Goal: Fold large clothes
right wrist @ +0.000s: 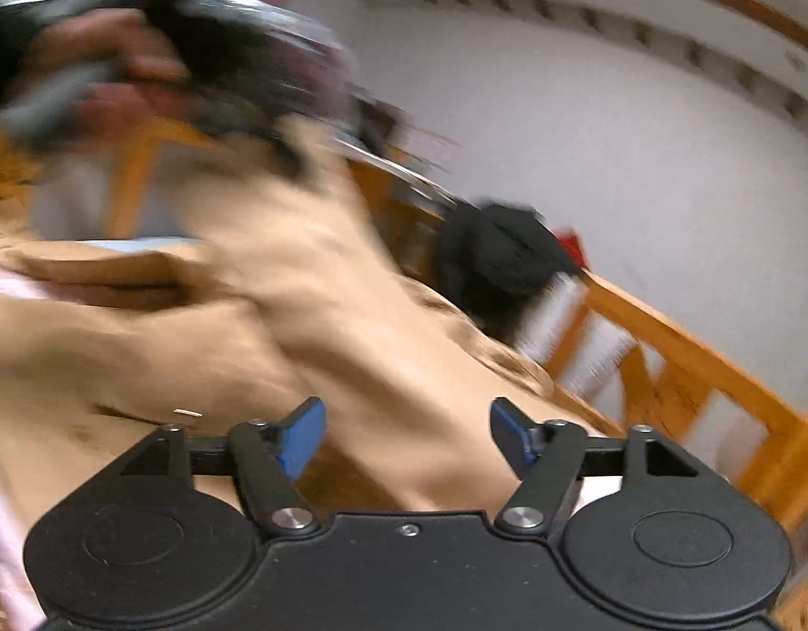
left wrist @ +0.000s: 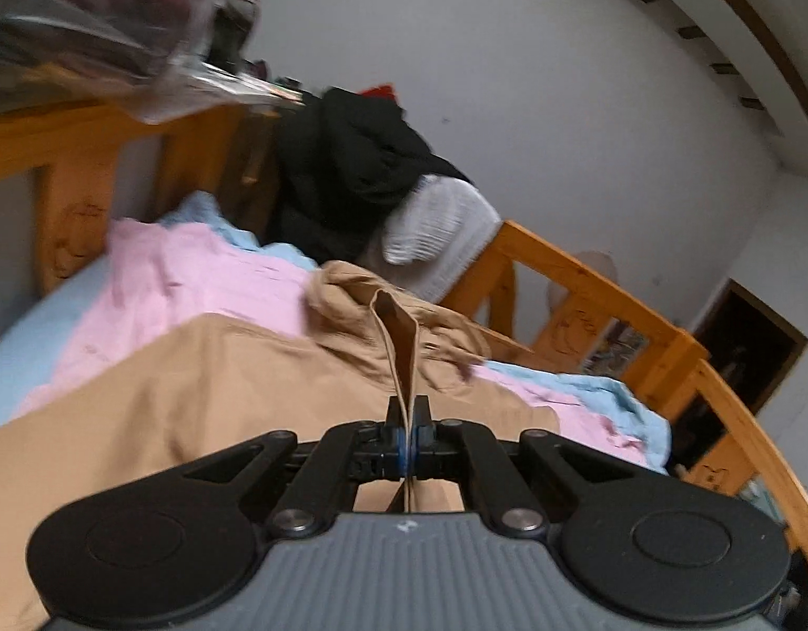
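Left gripper (left wrist: 408, 434) pinching tan garment (left wrist: 204, 394); right gripper (right wrist: 406, 436) agape; no legible writing

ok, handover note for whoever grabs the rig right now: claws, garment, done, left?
Left claw: shut on a pinched fold of the tan garment, the fold standing up between its fingers.
Right claw: open, holding nothing, hovering over the tan garment; this view is motion-blurred.
Garment: spread on the pink sheet of the wooden bed, bunched at the far end, near a black clothes pile.
Done: one edge gripped and raised.
Left: probably grasp with the right claw, then fold; no finished fold shows.
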### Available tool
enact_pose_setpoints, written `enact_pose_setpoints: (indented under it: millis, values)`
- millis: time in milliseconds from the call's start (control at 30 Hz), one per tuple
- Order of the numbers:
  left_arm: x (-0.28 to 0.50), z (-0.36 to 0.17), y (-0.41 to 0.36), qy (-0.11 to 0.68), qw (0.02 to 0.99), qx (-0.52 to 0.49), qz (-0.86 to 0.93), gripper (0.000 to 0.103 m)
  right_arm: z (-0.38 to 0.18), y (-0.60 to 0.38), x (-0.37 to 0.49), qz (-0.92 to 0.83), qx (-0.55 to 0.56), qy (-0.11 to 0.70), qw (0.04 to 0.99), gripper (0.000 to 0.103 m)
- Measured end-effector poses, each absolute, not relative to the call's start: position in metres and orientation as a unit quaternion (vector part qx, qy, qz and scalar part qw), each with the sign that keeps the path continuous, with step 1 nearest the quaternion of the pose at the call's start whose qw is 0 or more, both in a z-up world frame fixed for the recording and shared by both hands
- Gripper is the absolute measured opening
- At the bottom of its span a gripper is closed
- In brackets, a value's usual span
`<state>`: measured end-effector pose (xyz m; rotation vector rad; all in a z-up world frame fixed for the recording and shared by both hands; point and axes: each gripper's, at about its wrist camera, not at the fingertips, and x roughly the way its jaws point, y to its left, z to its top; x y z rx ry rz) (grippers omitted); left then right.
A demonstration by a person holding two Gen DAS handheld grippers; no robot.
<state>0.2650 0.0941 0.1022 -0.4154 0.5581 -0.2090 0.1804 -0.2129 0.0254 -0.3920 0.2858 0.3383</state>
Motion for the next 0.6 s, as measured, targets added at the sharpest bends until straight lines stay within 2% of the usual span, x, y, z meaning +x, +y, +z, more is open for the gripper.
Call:
enact_pose_setpoints:
  millis: [167,267,433,500,533,567,600]
  values:
    - [0.257,0.076,0.115,0.295,0.929,-0.213,-0.069,0.0,0.025,-0.28,0.317,0.096,-0.023,0.262,0.96,0.075]
    - [0.262,0.055,0.127,0.316,0.922,-0.214,-0.058,0.0,0.003,-0.31,0.395,0.082,0.08,0.325,0.939,0.074]
    - [0.273,0.03,0.137,0.333,0.919,-0.2,-0.062,0.0,-0.033,-0.323,0.47,0.066,0.136,0.362,0.92,0.065]
    - [0.276,0.022,0.137,0.333,0.919,-0.197,-0.071,0.0,-0.037,-0.323,0.488,0.08,0.149,0.372,0.913,0.041]
    - [0.279,0.018,0.137,0.331,0.919,-0.201,-0.078,0.0,-0.035,-0.321,0.493,0.087,0.147,0.377,0.91,0.009]
    - [0.281,0.015,0.135,0.328,0.919,-0.202,-0.084,0.0,-0.03,-0.319,0.497,0.086,0.13,0.374,0.914,0.003]
    - [0.283,0.012,0.133,0.327,0.919,-0.201,-0.09,0.0,-0.021,-0.318,0.499,0.092,0.1,0.364,0.921,0.001]
